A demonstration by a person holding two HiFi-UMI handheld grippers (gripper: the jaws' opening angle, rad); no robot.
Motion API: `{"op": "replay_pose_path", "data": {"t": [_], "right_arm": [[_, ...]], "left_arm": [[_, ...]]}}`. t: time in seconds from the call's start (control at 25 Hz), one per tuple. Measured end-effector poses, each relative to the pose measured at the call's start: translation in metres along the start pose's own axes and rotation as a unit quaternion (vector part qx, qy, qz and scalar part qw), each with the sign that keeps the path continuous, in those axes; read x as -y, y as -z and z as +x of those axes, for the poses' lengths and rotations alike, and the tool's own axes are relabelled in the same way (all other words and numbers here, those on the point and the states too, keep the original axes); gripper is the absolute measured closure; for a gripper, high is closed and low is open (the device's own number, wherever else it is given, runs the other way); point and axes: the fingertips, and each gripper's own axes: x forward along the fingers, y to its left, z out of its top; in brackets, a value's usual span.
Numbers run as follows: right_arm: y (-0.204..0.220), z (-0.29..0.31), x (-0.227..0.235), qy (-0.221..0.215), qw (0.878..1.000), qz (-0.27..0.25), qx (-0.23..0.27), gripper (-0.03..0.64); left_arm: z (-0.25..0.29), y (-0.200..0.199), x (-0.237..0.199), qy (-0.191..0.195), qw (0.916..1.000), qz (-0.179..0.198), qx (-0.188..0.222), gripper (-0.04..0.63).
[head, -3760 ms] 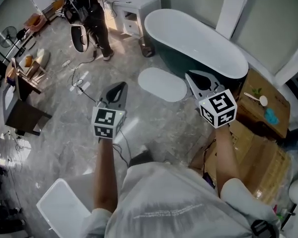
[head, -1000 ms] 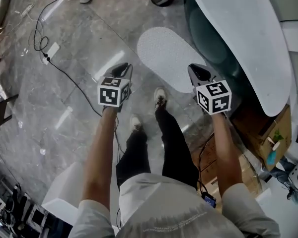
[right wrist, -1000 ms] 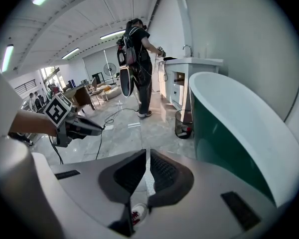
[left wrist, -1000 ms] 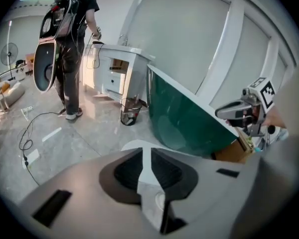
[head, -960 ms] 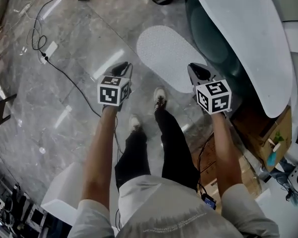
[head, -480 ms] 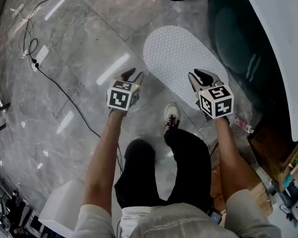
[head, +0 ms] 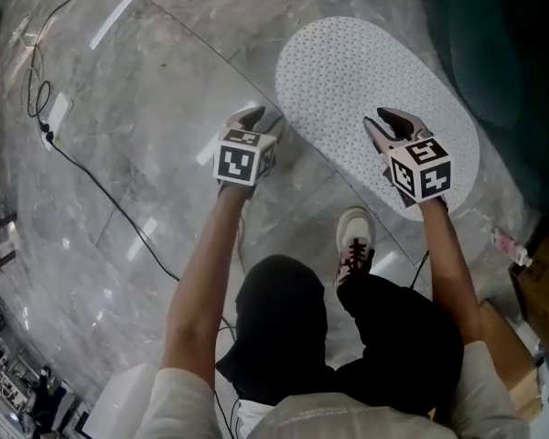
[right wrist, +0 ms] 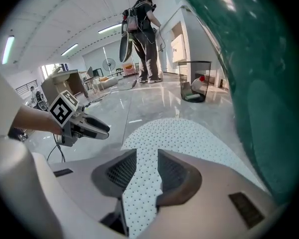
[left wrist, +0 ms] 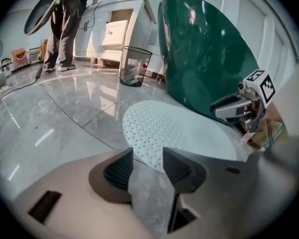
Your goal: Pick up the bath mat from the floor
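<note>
The bath mat (head: 366, 80) is a white oval dotted with small holes and lies flat on the grey marble floor beside the tub. My left gripper (head: 259, 117) hovers over bare floor just off the mat's left edge, its jaws opening with nothing between them. My right gripper (head: 391, 119) hangs over the mat's near right part, its jaws also opening and empty. In the left gripper view the mat (left wrist: 164, 128) lies just past the pads (left wrist: 119, 168). In the right gripper view the mat (right wrist: 179, 133) fills the gap between the pads (right wrist: 122, 171).
A dark green bathtub (head: 512, 62) stands right of the mat. A wire waste bin (left wrist: 134, 66) and a white cabinet (left wrist: 124, 29) are beyond it, with a person (left wrist: 65, 24) standing there. A black cable (head: 73, 163) crosses the floor at left. My shoe (head: 355, 245) is near the mat.
The head view has dropped closer to the mat. Both grippers have moved forward and down towards it, and both pairs of jaws have gone from shut to apart.
</note>
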Motion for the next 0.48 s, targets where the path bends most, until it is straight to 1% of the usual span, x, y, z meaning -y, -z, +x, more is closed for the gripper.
{"op": "replay_pose_path", "data": {"t": [0.08,0.2,0.28,0.36,0.4,0.48], "right_arm": [[0.017,0.016,0.001,-0.002,1.000,0.002,0.001,0.471],[0.037,0.036,0.001,-0.008,1.000,0.005,0.002,0.451],[0.051,0.045,0.003,-0.016,1.000,0.016,-0.001,0.429],[0.061,0.052,0.006,-0.027,1.000,0.015,-0.006,0.419],[0.063,0.054,0.009,-0.029,0.999,0.012,-0.007,0.413],[0.067,0.061,0.015,-0.027,1.000,0.016,-0.003,0.407]], "left_arm": [[0.016,0.008,-0.008,-0.005,1.0000,0.000,0.006,0.396],[0.034,0.007,-0.019,-0.012,0.9996,-0.012,0.024,0.368],[0.047,0.004,-0.020,-0.013,0.9991,-0.019,0.034,0.358],[0.059,-0.001,-0.021,-0.018,0.9986,-0.022,0.045,0.356],[0.065,-0.002,-0.021,-0.020,0.9986,-0.017,0.046,0.354],[0.075,0.001,-0.018,-0.023,0.9992,0.008,0.033,0.339]]}}
